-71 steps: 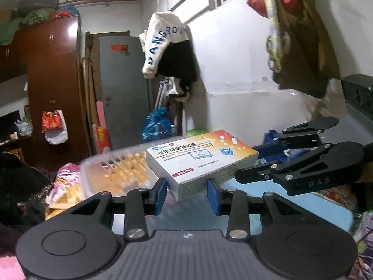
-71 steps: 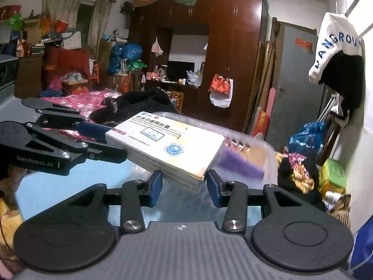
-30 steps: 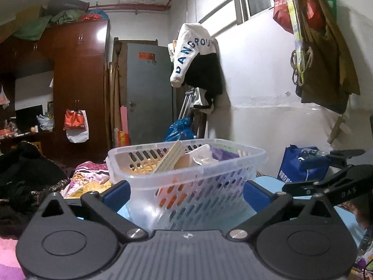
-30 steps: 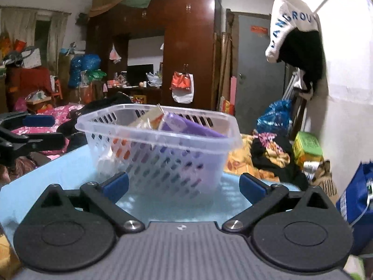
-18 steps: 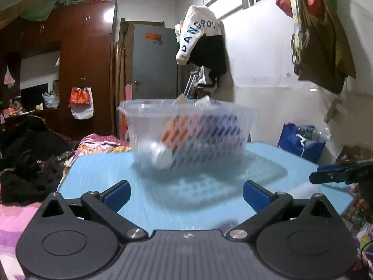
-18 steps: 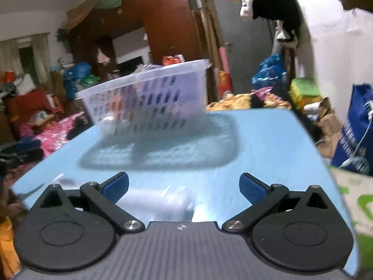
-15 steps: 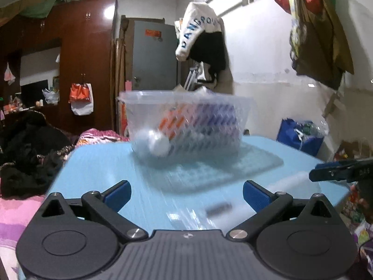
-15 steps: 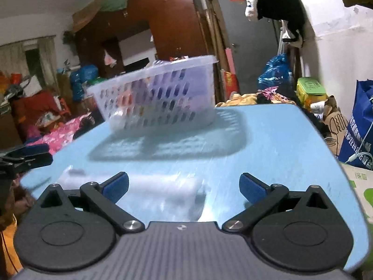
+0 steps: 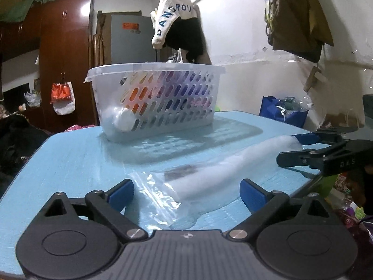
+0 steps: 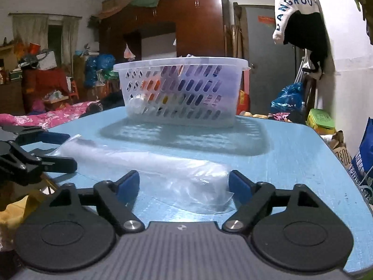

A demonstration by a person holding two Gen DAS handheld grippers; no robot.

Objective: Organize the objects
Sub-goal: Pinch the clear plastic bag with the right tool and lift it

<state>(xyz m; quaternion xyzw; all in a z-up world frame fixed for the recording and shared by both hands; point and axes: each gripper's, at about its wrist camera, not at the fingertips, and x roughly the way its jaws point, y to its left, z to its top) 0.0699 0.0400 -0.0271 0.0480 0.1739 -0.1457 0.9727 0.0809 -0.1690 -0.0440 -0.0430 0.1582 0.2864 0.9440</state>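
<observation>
I see the translucent white slotted plastic basket (image 9: 153,100) standing upright toward the far edge of the light blue worktop (image 9: 70,158). Through its slots I make out a white round-capped bottle (image 9: 124,119) lying low against the left end wall, an orange item (image 9: 137,93) and a purple item (image 9: 181,86) packed behind it; I cannot tell what those two are.

Nearer my edge lies the clear plastic zip bag (image 9: 184,186), flat on the worktop and well apart from the basket. Inside it is a long white tube-shaped object (image 9: 235,165) stretching toward the right-hand edge, plus a small dark patch I cannot identify.

My left claw (image 9: 186,192) is spread wide, its blue pads either side of the bag's near end, apparently not pressing it. My right claw (image 10: 184,183) is likewise spread, straddling the other end of the bag (image 10: 163,172); the right pad sits just beside the plastic, and I cannot tell if it touches.
</observation>
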